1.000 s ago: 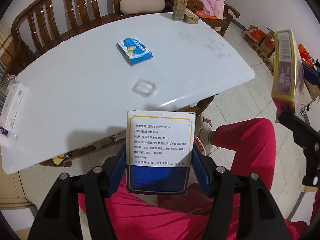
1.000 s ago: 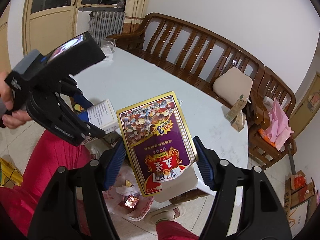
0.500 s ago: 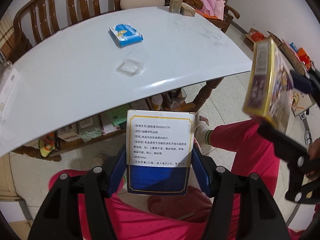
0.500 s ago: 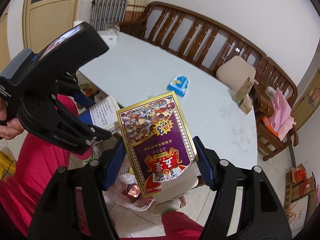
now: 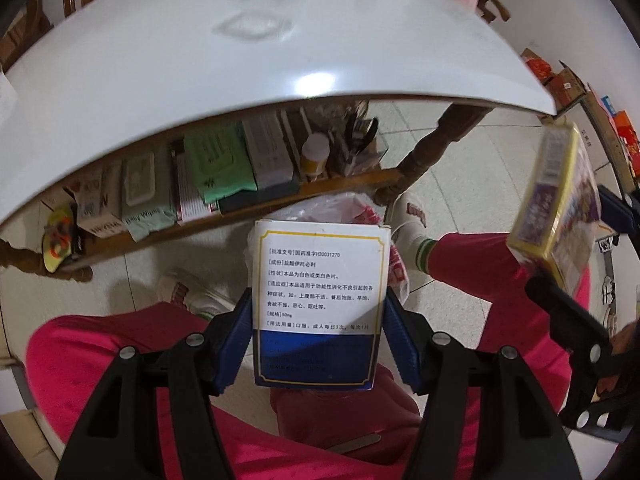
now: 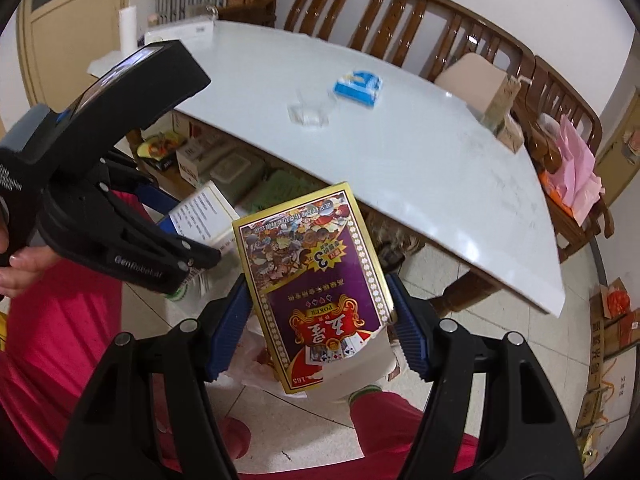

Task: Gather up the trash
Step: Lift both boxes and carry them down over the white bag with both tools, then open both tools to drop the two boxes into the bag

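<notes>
My left gripper (image 5: 318,340) is shut on a white and blue medicine box (image 5: 320,292), held off the table's front edge above a plastic trash bag (image 5: 340,212) on the floor. My right gripper (image 6: 320,320) is shut on a purple and gold playing-card box (image 6: 312,280), also seen at the right of the left wrist view (image 5: 556,204). The left gripper (image 6: 120,216) with its box (image 6: 204,212) is to the left of the card box. A blue and white packet (image 6: 358,86) and a clear plastic blister (image 6: 308,114) lie on the white table (image 6: 400,140).
A shelf (image 5: 240,200) under the tabletop holds wipes, boxes and a bottle. A wooden bench (image 6: 400,12) with a beige cushion (image 6: 470,80) runs behind the table. A small carton (image 6: 500,108) stands at the table's far end. The person's red-trousered legs (image 5: 120,360) are below me.
Both grippers have drawn back from the table and tipped downward with their boxes. The table's underside shelf and the trash bag on the floor have come into view.
</notes>
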The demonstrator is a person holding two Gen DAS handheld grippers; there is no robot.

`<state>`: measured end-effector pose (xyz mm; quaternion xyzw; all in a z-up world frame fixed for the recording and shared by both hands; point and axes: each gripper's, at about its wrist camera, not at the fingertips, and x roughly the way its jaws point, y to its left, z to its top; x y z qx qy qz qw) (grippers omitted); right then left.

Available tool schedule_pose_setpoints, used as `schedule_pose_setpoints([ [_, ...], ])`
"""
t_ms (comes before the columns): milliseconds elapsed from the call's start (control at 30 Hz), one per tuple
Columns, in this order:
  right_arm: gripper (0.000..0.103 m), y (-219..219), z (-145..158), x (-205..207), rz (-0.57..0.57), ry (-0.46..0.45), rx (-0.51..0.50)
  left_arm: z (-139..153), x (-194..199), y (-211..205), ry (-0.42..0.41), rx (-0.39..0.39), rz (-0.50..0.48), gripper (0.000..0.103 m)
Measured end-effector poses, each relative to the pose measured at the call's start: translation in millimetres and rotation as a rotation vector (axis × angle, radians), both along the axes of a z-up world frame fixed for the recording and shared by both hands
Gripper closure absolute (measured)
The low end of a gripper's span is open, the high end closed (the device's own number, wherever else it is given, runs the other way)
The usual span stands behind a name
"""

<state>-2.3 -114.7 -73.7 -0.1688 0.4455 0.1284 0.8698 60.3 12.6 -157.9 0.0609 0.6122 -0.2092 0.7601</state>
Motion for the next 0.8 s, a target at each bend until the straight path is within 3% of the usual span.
schedule_pose_setpoints([
  [267, 0.037, -6.5, -55.5, 3.2, -0.055, 0.081, 0.018, -53.8, 19.0, -9.9, 0.091, 0.023, 0.046, 0.043],
  [500, 0.038, -14.0, -107.4, 10.4, -0.149, 0.181, 0.086, -102.5, 38.2, -17.4, 0.211, -0.008, 0.108, 0.043],
  [800, 0.039, -15.8, -161.6, 30.1, -0.196, 0.273, 0.081, -150.4, 63.5, -20.8, 0.304, -0.002, 0.175, 0.043],
])
